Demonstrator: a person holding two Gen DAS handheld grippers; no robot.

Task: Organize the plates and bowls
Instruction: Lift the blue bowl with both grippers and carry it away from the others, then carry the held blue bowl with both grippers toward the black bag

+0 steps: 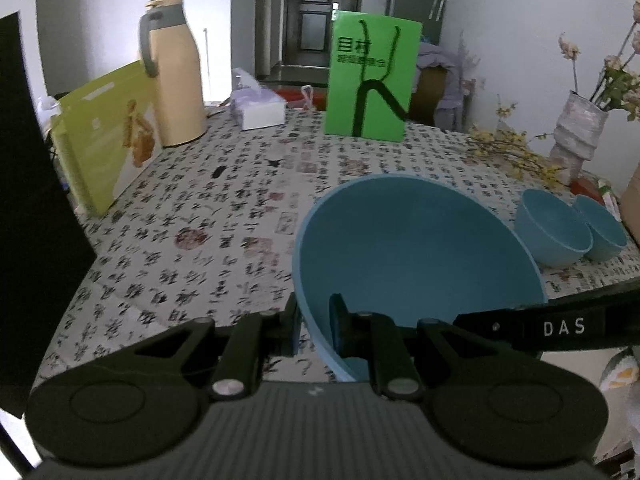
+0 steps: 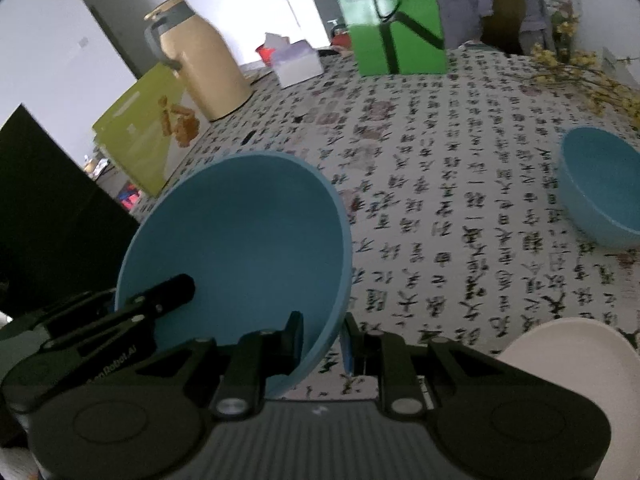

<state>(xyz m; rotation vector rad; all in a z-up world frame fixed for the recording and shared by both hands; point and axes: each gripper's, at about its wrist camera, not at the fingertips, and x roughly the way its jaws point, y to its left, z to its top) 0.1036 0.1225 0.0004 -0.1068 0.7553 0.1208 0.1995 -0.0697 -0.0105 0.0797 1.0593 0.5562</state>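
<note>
Two grippers clamp one large blue bowl (image 1: 416,252) | left gripper (image 1: 314,330) pinches its 7 o'clock rim, right gripper (image 2: 322,344) the opposite rim | keep both level | aim for small bowls (image 1: 554,232) at 3 o'clock on the table (image 1: 224,208).

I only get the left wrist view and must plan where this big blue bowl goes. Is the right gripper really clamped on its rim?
Observer: Yes. The right gripper is shut on the large blue bowl, with one finger inside the rim and one outside.
Operator: Any plates nearby? I see none.
Observer: A white plate lies on the tablecloth, just right of that gripper.
Operator: Does it touch the bowl?
Observer: No, bare cloth shows between them.
</note>
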